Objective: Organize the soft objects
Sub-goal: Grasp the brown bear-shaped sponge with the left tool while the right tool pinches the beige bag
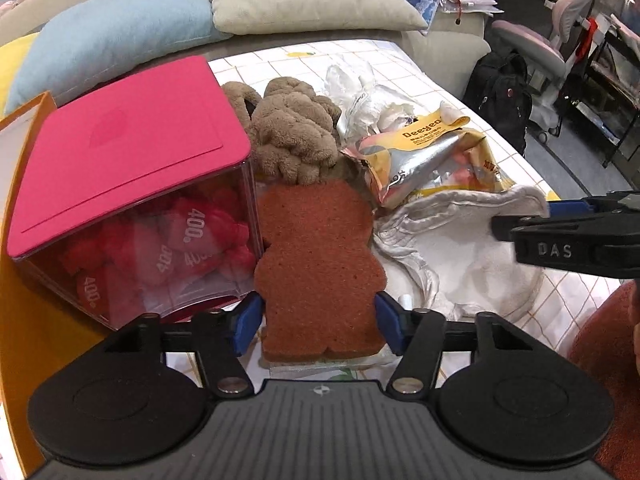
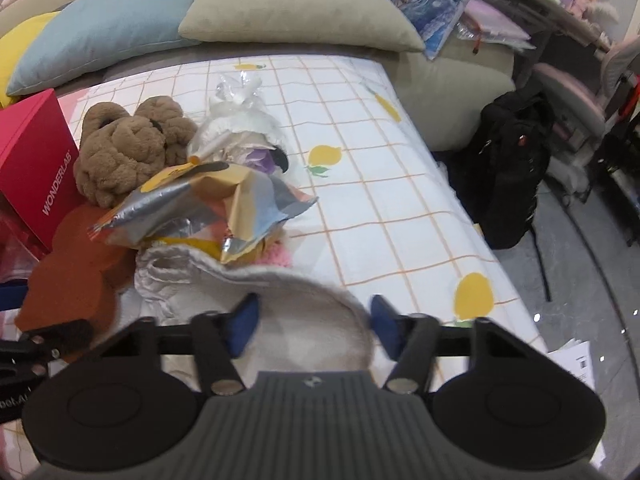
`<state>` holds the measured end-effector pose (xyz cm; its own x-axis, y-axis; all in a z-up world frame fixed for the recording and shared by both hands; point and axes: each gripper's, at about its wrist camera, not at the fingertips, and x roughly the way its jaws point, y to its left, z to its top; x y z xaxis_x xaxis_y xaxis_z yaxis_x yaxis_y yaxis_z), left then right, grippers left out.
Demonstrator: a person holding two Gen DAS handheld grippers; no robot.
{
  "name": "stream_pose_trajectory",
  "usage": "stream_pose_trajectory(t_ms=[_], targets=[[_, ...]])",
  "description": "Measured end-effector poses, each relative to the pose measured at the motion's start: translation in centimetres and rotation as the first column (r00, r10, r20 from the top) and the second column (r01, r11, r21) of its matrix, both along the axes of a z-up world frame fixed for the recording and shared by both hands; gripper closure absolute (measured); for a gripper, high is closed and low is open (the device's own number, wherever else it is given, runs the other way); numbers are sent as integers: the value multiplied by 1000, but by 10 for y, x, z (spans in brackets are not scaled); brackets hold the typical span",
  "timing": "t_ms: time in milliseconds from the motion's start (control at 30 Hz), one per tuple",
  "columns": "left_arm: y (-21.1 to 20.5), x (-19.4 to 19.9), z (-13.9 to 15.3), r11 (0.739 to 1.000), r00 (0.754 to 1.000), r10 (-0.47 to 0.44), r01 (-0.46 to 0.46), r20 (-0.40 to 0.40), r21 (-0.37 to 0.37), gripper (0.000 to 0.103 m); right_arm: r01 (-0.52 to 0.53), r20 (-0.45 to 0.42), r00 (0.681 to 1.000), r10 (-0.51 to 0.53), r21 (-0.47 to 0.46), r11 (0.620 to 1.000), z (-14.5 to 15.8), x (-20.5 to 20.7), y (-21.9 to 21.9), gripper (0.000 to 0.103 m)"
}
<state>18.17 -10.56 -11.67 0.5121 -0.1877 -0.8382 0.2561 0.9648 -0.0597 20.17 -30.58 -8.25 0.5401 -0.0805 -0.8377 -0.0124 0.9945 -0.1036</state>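
A brown-red, bear-shaped sponge [image 1: 316,260] lies flat on the checked table cover [image 2: 380,184]. My left gripper [image 1: 319,326] is shut on its lower part, with a blue pad against each side. The sponge [image 2: 76,264] also shows at the left of the right wrist view. To its right lies a white-grey fluffy cloth [image 1: 460,248]. My right gripper [image 2: 314,326] stands open over it, the raised rim of the cloth [image 2: 304,300] between its pads. In the left wrist view the right gripper [image 1: 560,220] comes in from the right edge at the cloth's far corner.
A clear box with a pink lid [image 1: 128,152] holding red packets stands right beside the sponge. Behind are a brown plush toy [image 1: 296,136], a torn snack bag [image 1: 420,156] and a crumpled white plastic bag [image 1: 360,88]. Cushions [image 2: 288,4] line the back; a black backpack [image 2: 516,168] stands on the floor.
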Motion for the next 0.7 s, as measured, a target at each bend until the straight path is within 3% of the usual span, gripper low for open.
stream_pose_trajectory(t_ms=[67, 167, 333, 433, 700], targets=[[1, -4, 4, 1000, 1000, -3, 3, 9, 0, 39, 14, -5, 1000, -14, 5, 1000, 5, -4, -3, 86], [3, -9, 13, 1000, 1000, -10, 10, 17, -2, 41, 28, -17, 999, -27, 62, 998, 17, -17, -11, 100], [10, -24, 29, 999, 999, -5, 7, 36, -33, 42, 44, -61, 998, -31, 231, 972, 39, -48, -18, 101], [12, -39, 37, 999, 999, -5, 7, 41, -38, 43, 15, -116, 993, 21, 297, 955, 42, -67, -7, 102], [30, -70, 34, 999, 999, 37, -37, -29, -2, 43, -112, -224, 957, 184, 301, 947, 29, -91, 37, 101]])
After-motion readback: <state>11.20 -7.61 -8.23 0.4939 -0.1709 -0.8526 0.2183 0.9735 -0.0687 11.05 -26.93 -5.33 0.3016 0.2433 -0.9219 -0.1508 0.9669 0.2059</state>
